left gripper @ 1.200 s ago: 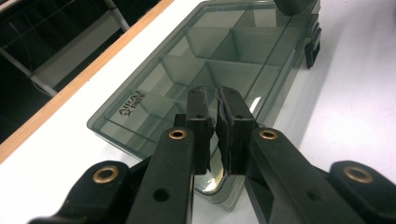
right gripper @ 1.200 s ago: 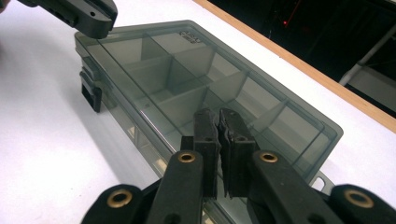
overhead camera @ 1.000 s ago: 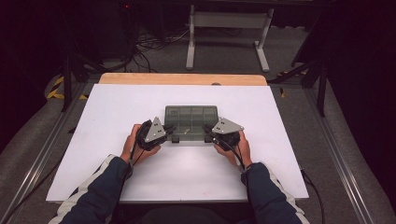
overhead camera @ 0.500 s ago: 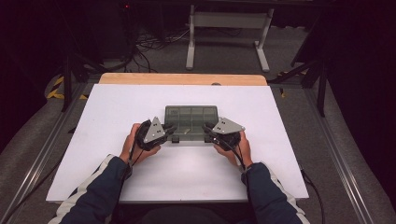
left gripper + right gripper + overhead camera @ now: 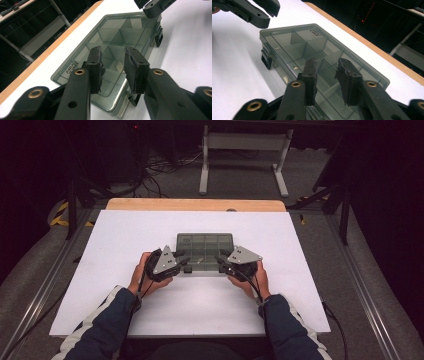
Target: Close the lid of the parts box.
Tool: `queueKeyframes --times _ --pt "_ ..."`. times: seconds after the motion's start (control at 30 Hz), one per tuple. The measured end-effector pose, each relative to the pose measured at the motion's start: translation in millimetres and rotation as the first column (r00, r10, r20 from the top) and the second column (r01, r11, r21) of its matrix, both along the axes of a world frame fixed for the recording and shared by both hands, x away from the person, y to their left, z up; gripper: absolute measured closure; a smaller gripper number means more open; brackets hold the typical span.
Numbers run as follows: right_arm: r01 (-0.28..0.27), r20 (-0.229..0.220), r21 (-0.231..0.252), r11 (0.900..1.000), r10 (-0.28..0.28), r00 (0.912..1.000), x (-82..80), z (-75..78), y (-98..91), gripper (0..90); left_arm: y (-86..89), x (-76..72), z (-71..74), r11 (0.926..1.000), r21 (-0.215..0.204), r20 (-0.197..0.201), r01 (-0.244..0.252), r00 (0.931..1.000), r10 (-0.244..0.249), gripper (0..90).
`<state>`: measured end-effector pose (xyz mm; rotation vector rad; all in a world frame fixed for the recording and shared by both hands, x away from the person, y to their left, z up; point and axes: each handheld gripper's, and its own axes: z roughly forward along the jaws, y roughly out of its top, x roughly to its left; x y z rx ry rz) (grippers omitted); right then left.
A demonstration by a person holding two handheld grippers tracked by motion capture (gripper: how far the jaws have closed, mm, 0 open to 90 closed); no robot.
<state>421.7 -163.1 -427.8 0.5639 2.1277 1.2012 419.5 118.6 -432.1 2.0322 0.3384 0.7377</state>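
Note:
A smoky grey clear compartment box [image 5: 205,247] lies lid-down-shut in the middle of the white table [image 5: 120,240]. My left gripper [image 5: 183,263] sits at its front left corner and my right gripper [image 5: 221,263] at its front right corner. In the left gripper view the jaws [image 5: 113,53] stand apart over the box [image 5: 117,32], with nothing pinched; a black latch [image 5: 158,37] shows on its side. In the right gripper view the jaws [image 5: 326,65] hover likewise above the box lid [image 5: 294,45], near another latch [image 5: 266,60]. Both pairs of jaws have just been opening.
A wooden strip [image 5: 195,204] runs along the table's far edge. Beyond it a metal stand [image 5: 245,142] and cables lie on the dark floor. White tabletop stretches to the left, right and front of the box.
Hands and box stay where they were. The jaws of both grippers look slightly wider apart than before.

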Motion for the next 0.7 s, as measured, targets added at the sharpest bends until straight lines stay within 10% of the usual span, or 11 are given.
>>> queueKeyframes --times 0.7 --pt "0.011 -0.005 0.009 0.9999 -0.011 0.9999 2.1 -0.4 1.5 41.7 -0.1 -0.2 0.2 0.9998 -0.009 -0.007 0.018 0.9998 -0.018 50.1"
